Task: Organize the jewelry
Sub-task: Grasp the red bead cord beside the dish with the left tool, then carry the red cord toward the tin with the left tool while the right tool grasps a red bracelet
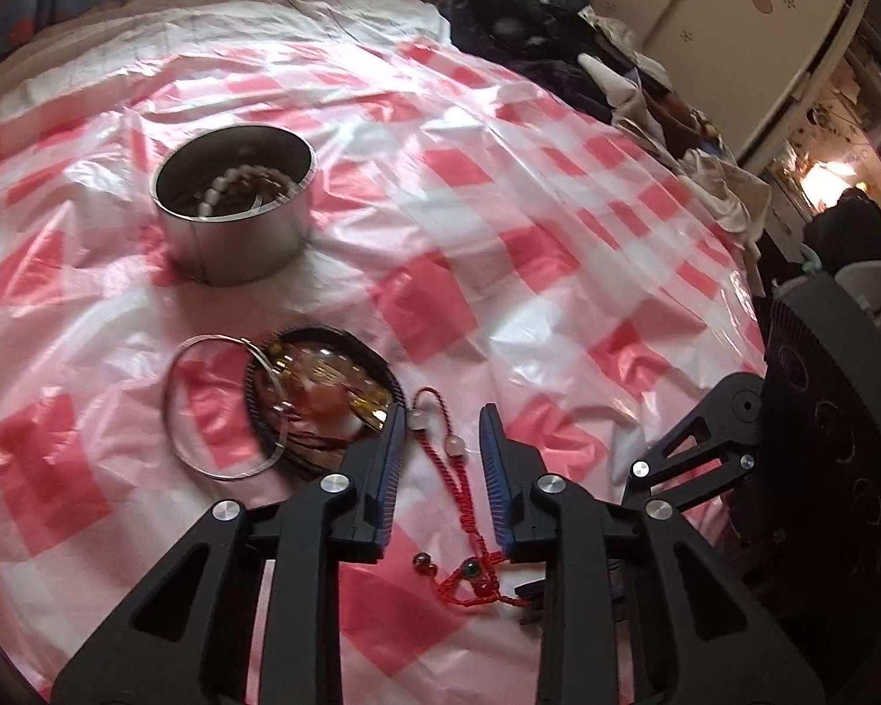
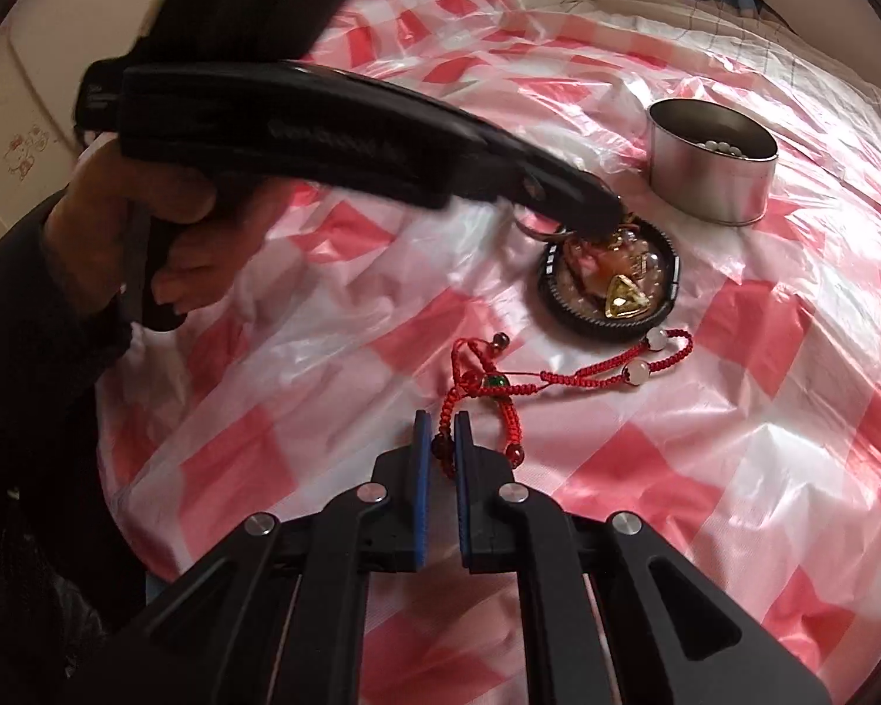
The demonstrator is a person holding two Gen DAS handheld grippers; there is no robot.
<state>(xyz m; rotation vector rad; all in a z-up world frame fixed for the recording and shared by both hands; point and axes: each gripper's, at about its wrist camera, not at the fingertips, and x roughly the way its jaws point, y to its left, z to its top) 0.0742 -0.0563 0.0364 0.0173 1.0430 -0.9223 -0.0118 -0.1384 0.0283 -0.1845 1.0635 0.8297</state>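
The right gripper (image 2: 442,418) is standing nearly closed, its blue pads pinching a loop of the red cord bracelet (image 2: 564,379) between them, near its dark red beads. It is pointing steeply down at the pink-and-white checked plastic sheet (image 2: 705,470) that is covering the bed.

The left gripper (image 1: 443,414) is standing part-way apart, with the red cord bracelet (image 1: 440,470) lying on the sheet (image 1: 499,223) between its fingers; the pads are not pressing on the cord. In the right wrist view, the left gripper (image 2: 602,217) is reaching in from the left, angled downward, with its tip over the near edge of the black round tray (image 2: 663,305). A hand (image 2: 141,223) is wrapping around its pistol-style handle, with a dark sleeve behind it.

Just beyond the bracelet, the black round tray (image 1: 376,352) is holding amber and pinkish pieces, including a yellow triangular stone (image 2: 622,296). A thin silver bangle (image 1: 173,411) is lying beside the tray and overlapping its rim.

Farther back, a round metal tin (image 1: 235,235) is standing upright on the sheet, apart from the tray, with a white bead strand (image 1: 229,188) inside. Dark clothes (image 1: 546,47) are piled at the far edge of the bed.
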